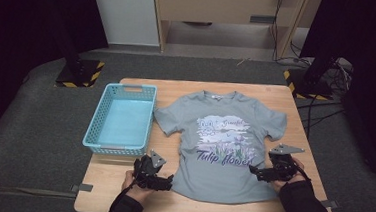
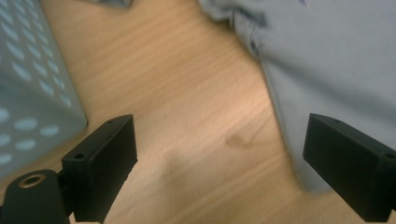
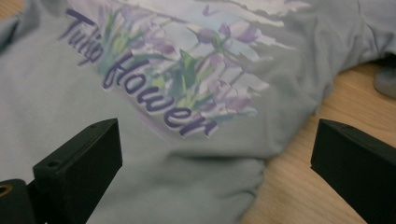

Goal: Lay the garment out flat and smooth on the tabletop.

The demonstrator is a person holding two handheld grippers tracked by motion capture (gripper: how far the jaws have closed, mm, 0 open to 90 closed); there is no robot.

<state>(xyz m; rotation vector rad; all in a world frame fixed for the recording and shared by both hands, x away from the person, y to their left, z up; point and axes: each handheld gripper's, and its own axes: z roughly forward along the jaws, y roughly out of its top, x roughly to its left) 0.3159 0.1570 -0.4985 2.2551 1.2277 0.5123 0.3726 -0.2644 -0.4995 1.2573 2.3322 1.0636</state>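
Dark curtains and grey carpet ring the wooden table (image 1: 120, 191), where a grey T-shirt (image 1: 220, 153) lies flat beside a light blue basket (image 1: 123, 119). At the shirt's lower left edge the left gripper (image 1: 163, 182) has its jaws spread wide over bare wood, gripping nothing. By the lower right edge the right gripper (image 1: 256, 172) is equally wide and empty, its jaws poised over shirt and wood.

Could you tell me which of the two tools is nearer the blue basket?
The left tool, at the T-shirt's lower left, just below the blue basket; the right tool sits across the shirt.
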